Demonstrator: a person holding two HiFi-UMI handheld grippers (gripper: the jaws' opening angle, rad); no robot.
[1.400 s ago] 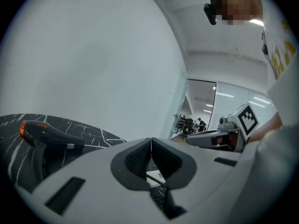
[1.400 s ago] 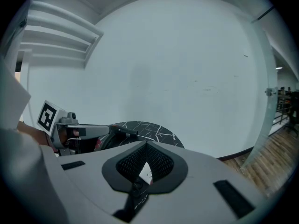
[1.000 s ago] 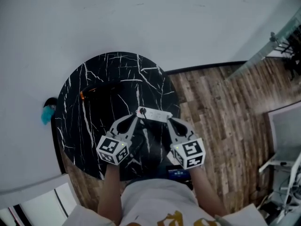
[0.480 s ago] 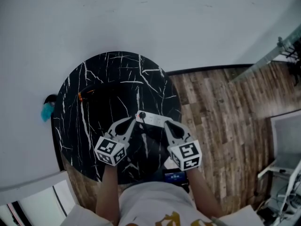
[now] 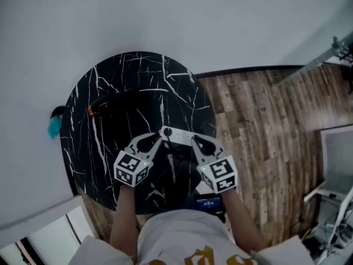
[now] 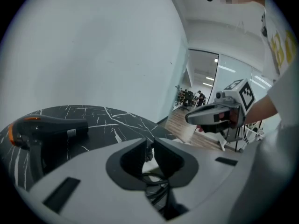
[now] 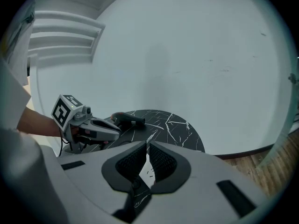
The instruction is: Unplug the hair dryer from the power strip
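Hair dryer: black plastic hair dryer (image 6: 51,127) with an orange back end. Lying on its side, well apart from the power strip, on the left gripper's side and farther from the person.
Cord: thin black cord (image 6: 155,185). Looped on the table just beside the strip's left end. Plug too small to pick out.
Power strip: long white plastic power strip (image 5: 179,136) with a red button at its left end. Lying flat between the two sets of tongs.
Left gripper: grey left gripper (image 6: 149,143). Sitting at the strip's left end. Has just been opening its jaws, now only a crack apart. Small dark bit in the gap, too small to name. Not squeezing anything.
Right gripper: grey right gripper (image 7: 148,143). Sitting at the strip's right end. Jaws closed tight together, holding nothing.
Table: round black table (image 5: 110,76) with thin white lines like cracks. Under the strip, with its edge not far past the strip's right end.
Floor: brown wood floor (image 5: 259,126). Down below, past the strip's right end.
Risk one: probably a missed grab. Cause: left jaws too little open to fit round a plug.
Risk two: likely a strip lifting or sliding along with the plug. Cause: a light strip with nothing pressing it down.
Risk three: maybe a strip pushed off onto the floor. Cause: a hard tug toward the near table edge.
Risk four: perhaps a dragged hair dryer or a hurt cord. Cause: pulling on the cord and not on the plug.
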